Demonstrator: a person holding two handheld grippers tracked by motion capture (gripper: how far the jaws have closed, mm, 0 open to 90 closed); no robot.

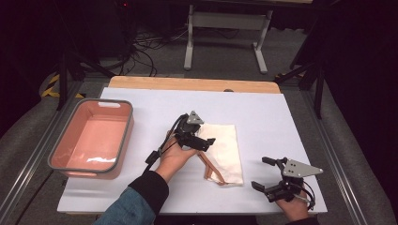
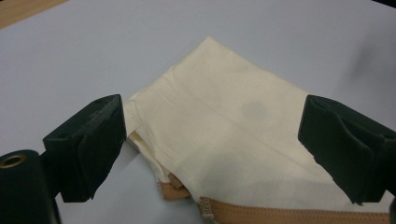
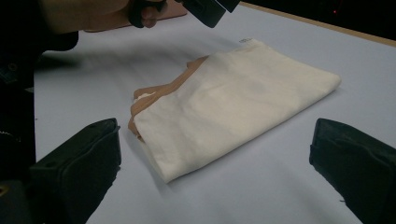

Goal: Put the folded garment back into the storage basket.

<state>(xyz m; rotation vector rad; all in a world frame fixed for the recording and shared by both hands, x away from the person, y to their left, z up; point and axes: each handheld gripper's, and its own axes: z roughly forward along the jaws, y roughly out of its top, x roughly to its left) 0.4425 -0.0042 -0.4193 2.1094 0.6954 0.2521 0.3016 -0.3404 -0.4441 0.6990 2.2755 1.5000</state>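
A folded cream cloth (image 1: pixel 226 152) lies flat near the middle of the white tabletop (image 1: pixel 263 112), a little toward the person's edge, with a tan strap or trim (image 1: pixel 210 169) poking out along its left side. It looks light, limp and thin — several layers stacked, so a pinch on one edge would likely lift only the top ply and let the fold slide open.

The left gripper (image 2: pixel 212 140) hovers over the cloth's left edge, jaws spread wide with nothing between them. The right gripper (image 1: pixel 266 173) sits near the tabletop's front right corner, well apart from the cloth, jaws also apart and empty.

The best hold is probably at a corner or the stitched hem, where all layers can be caught together — though how many layers there are is hard to judge here. A pink bin (image 1: pixel 70 161) stands at the tabletop's left edge, and appears empty.
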